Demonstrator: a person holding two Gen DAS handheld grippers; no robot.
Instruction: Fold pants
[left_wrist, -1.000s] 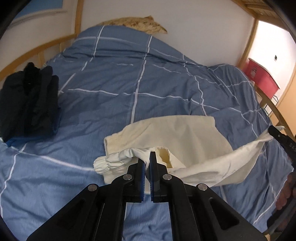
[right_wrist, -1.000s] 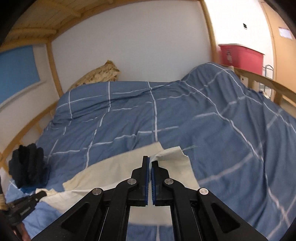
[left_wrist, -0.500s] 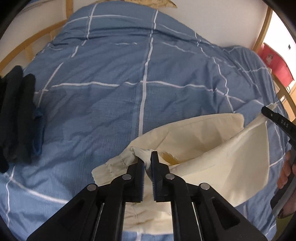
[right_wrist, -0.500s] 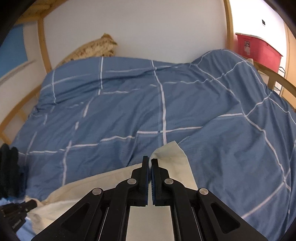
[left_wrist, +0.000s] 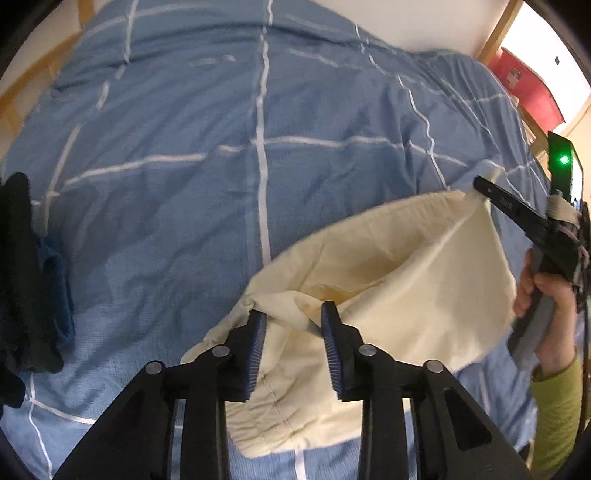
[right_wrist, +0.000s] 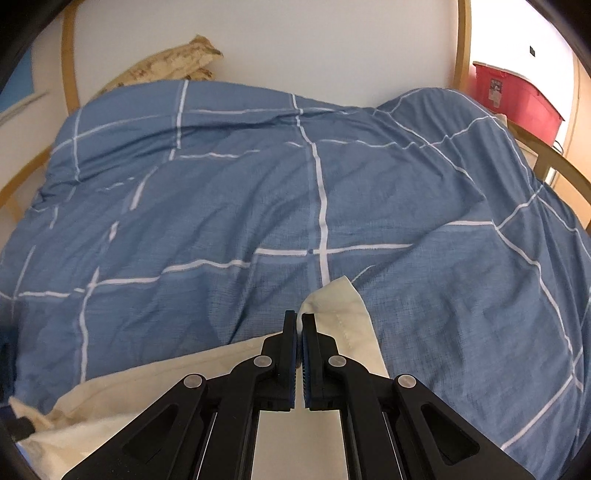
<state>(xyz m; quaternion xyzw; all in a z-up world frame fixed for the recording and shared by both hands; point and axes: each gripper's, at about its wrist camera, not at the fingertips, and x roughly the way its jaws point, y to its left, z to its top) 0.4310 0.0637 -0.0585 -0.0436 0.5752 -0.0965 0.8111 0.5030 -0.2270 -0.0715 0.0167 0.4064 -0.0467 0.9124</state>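
Note:
Cream pants (left_wrist: 406, 280) hang folded over the blue checked duvet (left_wrist: 221, 166). My left gripper (left_wrist: 291, 314) is open, its jaws spread around the bunched upper edge of the pants, which slips between them. My right gripper (right_wrist: 299, 317) is shut on a hemmed corner of the pants (right_wrist: 340, 310) and holds it above the duvet (right_wrist: 258, 192). In the left wrist view the right gripper (left_wrist: 480, 182) shows at the right, with the pants' far corner pinched and the fabric stretched between.
A pile of dark clothes (left_wrist: 22, 280) lies at the left edge of the bed. A red bin (right_wrist: 517, 99) stands beyond the wooden bed rail (right_wrist: 554, 162) on the right. A patterned pillow (right_wrist: 166, 66) lies at the head by the white wall.
My left gripper has opened and let go of the pants' bunched edge. Both grippers moved forward over the bed, carrying the pants. The right gripper stays shut on its corner.

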